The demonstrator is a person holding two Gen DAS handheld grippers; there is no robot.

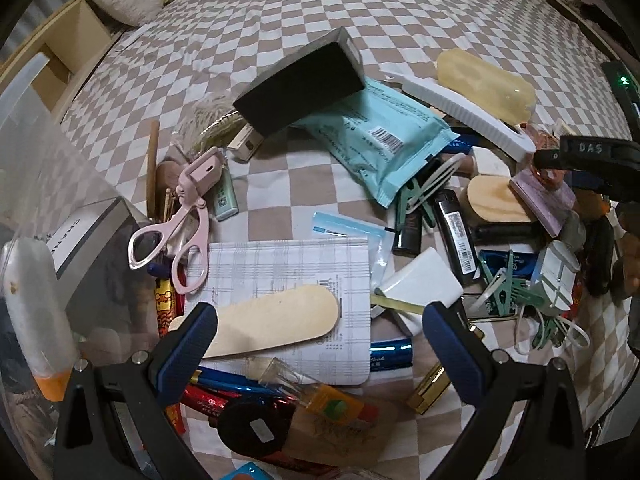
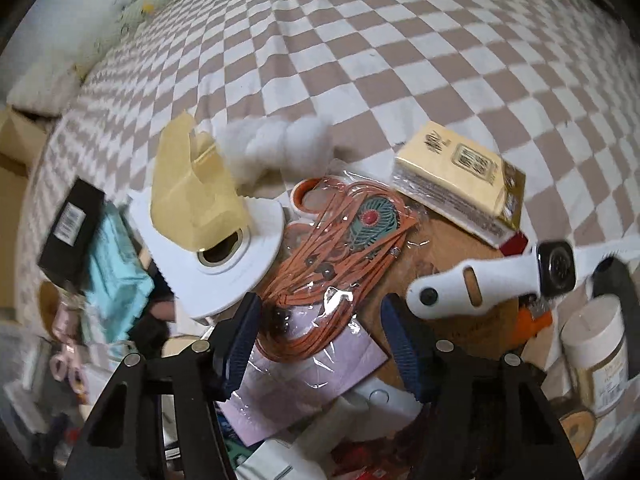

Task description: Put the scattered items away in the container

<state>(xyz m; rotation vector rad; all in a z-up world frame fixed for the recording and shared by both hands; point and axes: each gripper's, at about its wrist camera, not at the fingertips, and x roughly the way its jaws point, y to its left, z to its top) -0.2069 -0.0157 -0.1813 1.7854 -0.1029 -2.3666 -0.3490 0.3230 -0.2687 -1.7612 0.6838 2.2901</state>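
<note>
Lighters: I count two black ones, centre right.
Container: clear plastic, left edge.
Left gripper: jaws released, empty.
Right gripper: jaws released, empty.

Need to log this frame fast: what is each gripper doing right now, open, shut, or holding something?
Left gripper: open, holding nothing, above the wooden stick.
Right gripper: open, holding nothing, above the bagged orange cord.
</note>
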